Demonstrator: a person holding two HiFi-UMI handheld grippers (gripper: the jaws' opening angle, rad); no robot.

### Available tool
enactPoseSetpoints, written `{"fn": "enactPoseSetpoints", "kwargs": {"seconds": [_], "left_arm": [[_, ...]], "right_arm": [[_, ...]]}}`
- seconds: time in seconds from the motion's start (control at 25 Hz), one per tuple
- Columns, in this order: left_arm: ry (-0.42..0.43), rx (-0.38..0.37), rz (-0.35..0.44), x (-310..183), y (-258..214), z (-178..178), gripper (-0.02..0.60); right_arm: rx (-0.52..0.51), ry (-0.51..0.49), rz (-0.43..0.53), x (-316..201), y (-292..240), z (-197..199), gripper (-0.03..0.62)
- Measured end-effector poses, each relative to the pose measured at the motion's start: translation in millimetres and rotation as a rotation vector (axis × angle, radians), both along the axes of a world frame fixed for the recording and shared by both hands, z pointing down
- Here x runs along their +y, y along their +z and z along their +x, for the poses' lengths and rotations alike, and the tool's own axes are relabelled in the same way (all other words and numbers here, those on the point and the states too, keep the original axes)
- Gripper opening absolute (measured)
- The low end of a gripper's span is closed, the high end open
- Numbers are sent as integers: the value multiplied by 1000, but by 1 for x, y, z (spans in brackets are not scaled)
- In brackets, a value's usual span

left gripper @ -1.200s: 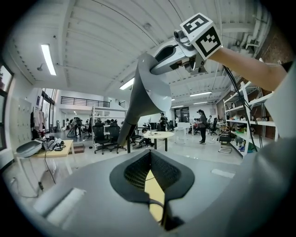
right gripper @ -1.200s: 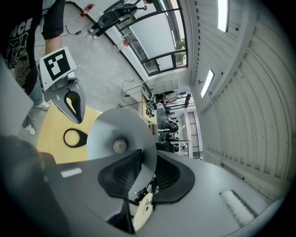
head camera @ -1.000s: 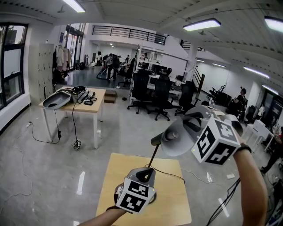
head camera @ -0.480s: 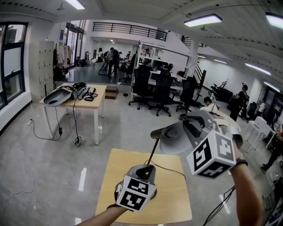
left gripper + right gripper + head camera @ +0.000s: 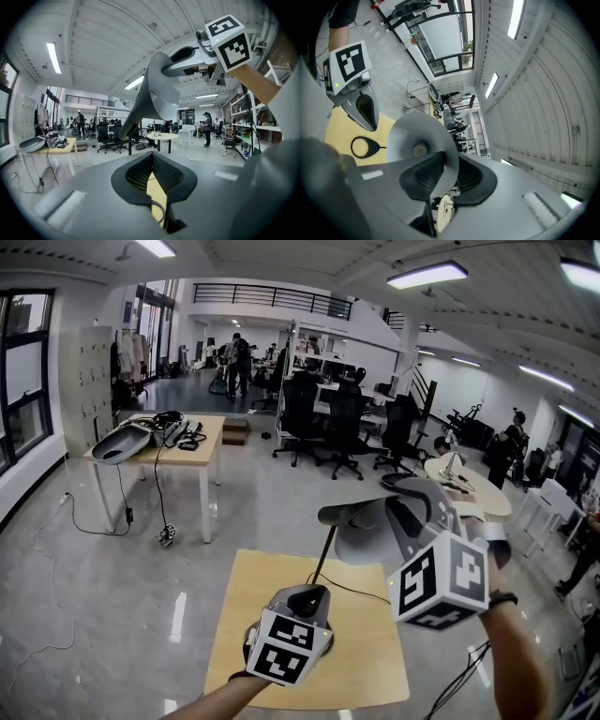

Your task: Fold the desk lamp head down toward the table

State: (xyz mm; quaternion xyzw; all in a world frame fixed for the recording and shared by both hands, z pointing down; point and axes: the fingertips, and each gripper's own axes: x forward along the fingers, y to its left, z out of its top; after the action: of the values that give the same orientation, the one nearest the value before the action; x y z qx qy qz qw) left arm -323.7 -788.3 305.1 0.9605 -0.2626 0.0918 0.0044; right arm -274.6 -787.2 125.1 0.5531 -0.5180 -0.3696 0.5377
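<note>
A grey cone-shaped lamp head (image 5: 361,532) stands on a thin black arm (image 5: 324,563) above a small wooden table (image 5: 253,606). My right gripper (image 5: 382,524) is shut on the rim of the lamp head, with the shade wall between its pads (image 5: 426,176). The lamp head (image 5: 417,140) fills the middle of the right gripper view. The ring-shaped black lamp base (image 5: 361,146) lies on the table. My left gripper (image 5: 307,598) is low over that base with its jaws together and nothing between them. The left gripper view looks up at the lamp head (image 5: 159,89) and the right gripper (image 5: 183,58).
A long wooden desk (image 5: 202,465) with a grey tub and cables stands at the back left. Office chairs (image 5: 319,427) and a round white table (image 5: 464,491) are farther back. A black cable (image 5: 469,667) hangs off the small table's right side. People are in the distance.
The right gripper and the lamp head have come down and slightly left. The left gripper has sunk a little toward the table.
</note>
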Motion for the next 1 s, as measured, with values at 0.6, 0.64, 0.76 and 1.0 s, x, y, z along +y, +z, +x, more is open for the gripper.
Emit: {"fn": "enactPoseSetpoints", "kwargs": {"seconds": [0.6,0.64,0.76,1.0], "left_arm": [[-2,-7,-19,34,10,22,20],[-2,-6,-20,40,16,30,20],[-1,-11,-22,46,40,48,20],[-1,-20,-29,37,58,99,20]], "right_arm": [[-6,5,68,42,18,18,64],[-3,3,74,48,26,24,64],[-4,-4,78,54,56,40,55],[-3,-23,84,49,82,83,41]]}}
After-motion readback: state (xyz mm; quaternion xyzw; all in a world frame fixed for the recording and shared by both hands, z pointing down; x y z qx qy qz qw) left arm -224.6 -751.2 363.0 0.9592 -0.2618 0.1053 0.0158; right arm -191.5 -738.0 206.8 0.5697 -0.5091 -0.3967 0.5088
